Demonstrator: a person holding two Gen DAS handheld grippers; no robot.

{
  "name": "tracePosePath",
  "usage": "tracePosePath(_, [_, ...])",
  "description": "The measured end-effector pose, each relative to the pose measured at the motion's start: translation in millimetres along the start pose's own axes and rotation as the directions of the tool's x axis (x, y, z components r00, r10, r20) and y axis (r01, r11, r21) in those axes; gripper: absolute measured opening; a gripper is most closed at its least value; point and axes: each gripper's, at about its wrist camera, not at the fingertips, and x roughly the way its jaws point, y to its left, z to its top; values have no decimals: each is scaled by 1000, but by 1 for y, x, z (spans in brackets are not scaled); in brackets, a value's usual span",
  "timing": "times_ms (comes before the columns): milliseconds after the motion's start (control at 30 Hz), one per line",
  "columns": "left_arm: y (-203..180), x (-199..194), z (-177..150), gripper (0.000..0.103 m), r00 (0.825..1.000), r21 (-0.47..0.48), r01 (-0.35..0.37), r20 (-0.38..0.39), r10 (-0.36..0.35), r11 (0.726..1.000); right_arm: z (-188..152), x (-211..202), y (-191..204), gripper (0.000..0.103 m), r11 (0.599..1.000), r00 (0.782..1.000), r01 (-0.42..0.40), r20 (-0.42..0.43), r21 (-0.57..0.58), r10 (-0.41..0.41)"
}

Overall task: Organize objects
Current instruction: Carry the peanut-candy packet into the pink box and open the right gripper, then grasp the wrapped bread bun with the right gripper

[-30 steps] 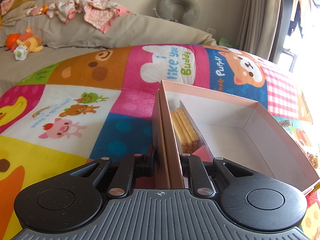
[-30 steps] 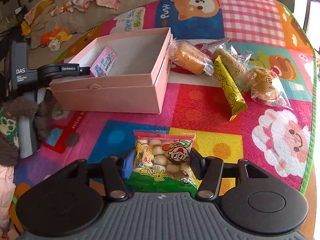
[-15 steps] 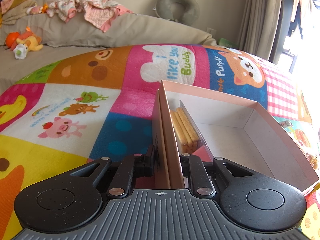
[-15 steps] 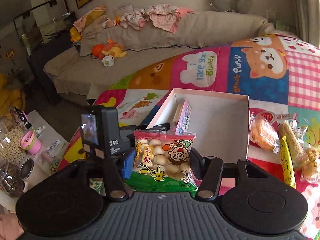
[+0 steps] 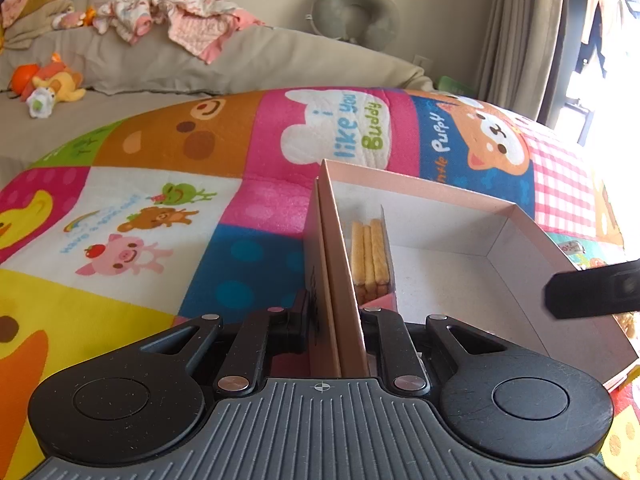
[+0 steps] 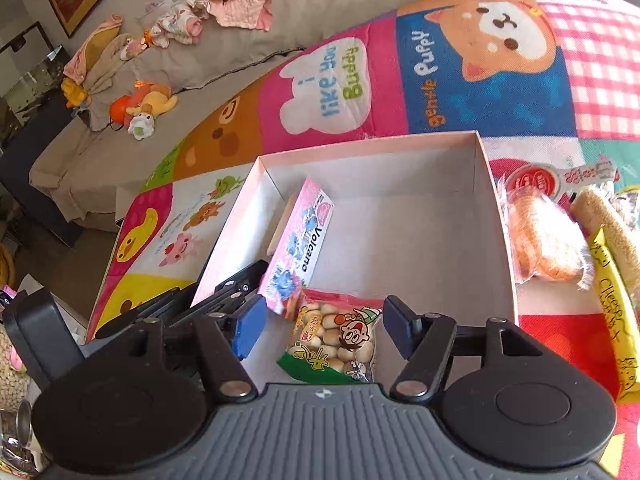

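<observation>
A: How was the pink cardboard box being kept in place on the cartoon play mat?

B: Its near side wall was pinched by the left gripper, whose jaws were clenched on the cardboard, one finger outside and one inside.

A: And the right gripper?

B: It was held above the box's near end. Its jaws had just been opening, and the bag of round biscuits was seen between the blue-padded fingers, with a gap on either side, so it was released rather than gripped. Whether the bag was already resting on the box floor could not be told.

A: What else was seen inside the box?

B: A pink packet marked "Volcano" was leaned against the left wall, with stick biscuits showing through its clear side in the left wrist view.

A: And outside?

B: A wrapped bun and a yellow snack bar were lying on the mat just beside the box's right wall.
</observation>
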Motion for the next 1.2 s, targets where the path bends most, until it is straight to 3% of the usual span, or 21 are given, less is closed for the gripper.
tracePosePath(133, [0, 0, 0, 17, 1000, 1, -1, 0, 1, 1000, 2, -36, -14, 73, 999, 995, 43, 91, -22, -41])
tracePosePath(300, [0, 0, 0, 17, 1000, 6, -7, 2, 7, 1000, 4, -74, -65, 75, 987, 972, 146, 178, 61, -155])
tracePosePath(567, [0, 0, 0, 17, 1000, 6, -7, 3, 7, 1000, 21, -67, -145, 83, 935, 923, 289, 200, 205, -329])
tracePosePath(667, [0, 0, 0, 17, 1000, 6, -10, 3, 10, 1000, 34, -49, -165, 83, 923, 923, 298, 175, 242, -344])
tracePosePath(767, [-1, -1, 0, 17, 1000, 7, -13, 5, 13, 1000, 48, -29, -177, 83, 920, 936, 266, 151, 289, -318])
tracePosePath(867, [-1, -1, 0, 17, 1000, 8, -13, 5, 13, 1000, 59, -13, -173, 83, 921, 951, 213, 148, 325, -272])
tracePosePath(1000, [-1, -1, 0, 17, 1000, 8, -14, 5, 14, 1000, 70, 8, -162, 81, 914, 951, 221, 133, 341, -280])
tracePosePath(1100, [-1, -1, 0, 17, 1000, 7, -13, 5, 12, 1000, 73, 13, -157, 81, 908, 927, 278, 161, 314, -340])
tracePosePath(1200, [-1, -1, 0, 17, 1000, 8, -12, 6, 12, 1000, 80, 18, -144, 78, 905, 881, 383, 221, 186, -418])
